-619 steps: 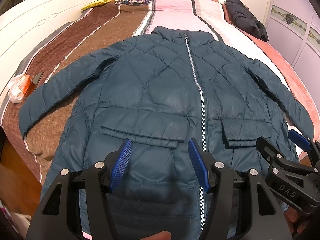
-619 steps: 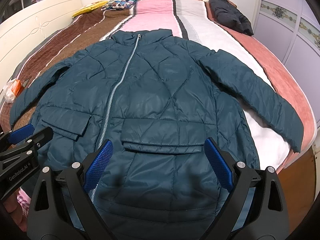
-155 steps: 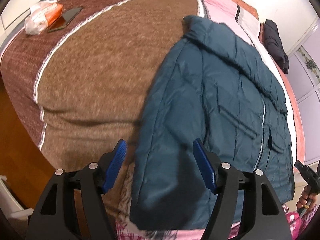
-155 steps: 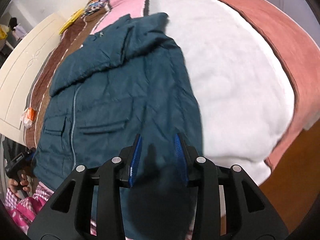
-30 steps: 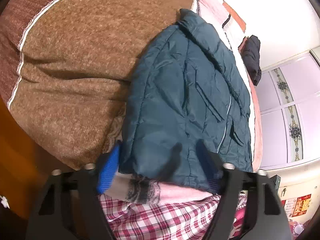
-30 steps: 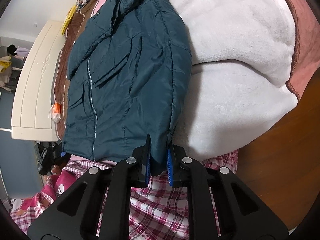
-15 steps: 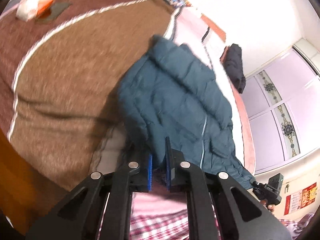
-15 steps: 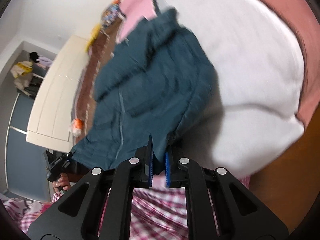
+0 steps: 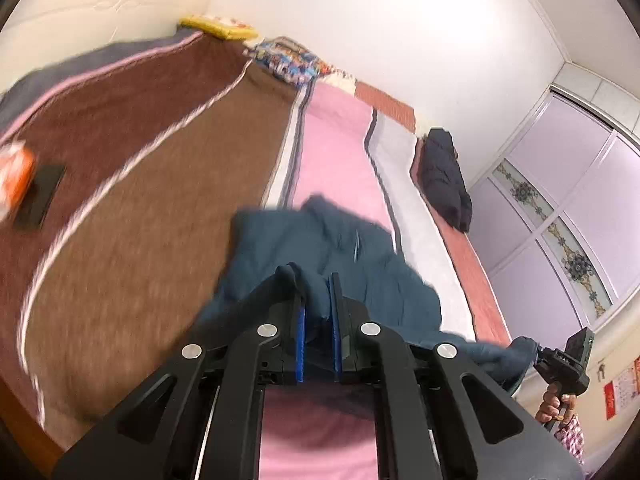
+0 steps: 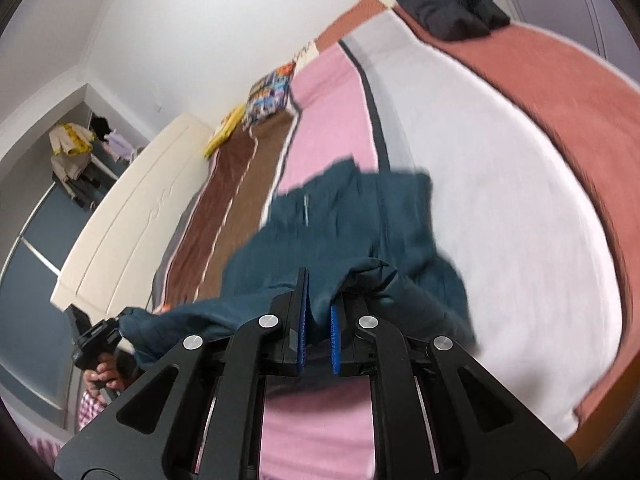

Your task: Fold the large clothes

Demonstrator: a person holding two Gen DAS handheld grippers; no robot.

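— Teal quilted puffer jacket [image 9: 352, 264]: how does it look?

— Bunched and blurred by motion. Its hem is lifted off the striped bed blanket [image 9: 328, 152], so the body sags in a loose fold between the two tools, while the far end with the silver zipper [image 10: 306, 208] lies on the blanket's pink and white stripes. The shiny fabric shows soft creases; the quilting is hard to make out.

— And the tools?

— The left black gripper with blue pads [image 9: 318, 336] is clamped on one hem corner, its jaws nearly together with a wad of teal cloth pinched between the pads. The right black gripper with blue pads [image 10: 319, 328] is likewise pinched tight on the other hem corner, cloth spilling up over its right finger. From each wrist view the other gripper appears at the frame's edge, gripped by a hand [image 9: 554, 400], with the jacket's edge stretched across to it.

— What surrounds the jacket on the blanket?

— Beyond it, at the blanket's far right edge, lies a dark folded garment [image 9: 444, 176]. At the far end sit a colourful patterned pillow [image 9: 288, 60] and a yellow pillow [image 9: 218, 26]. On the brown stripe left of the jacket lie a black phone [image 9: 40, 196] and an orange-and-white packet [image 9: 12, 176].
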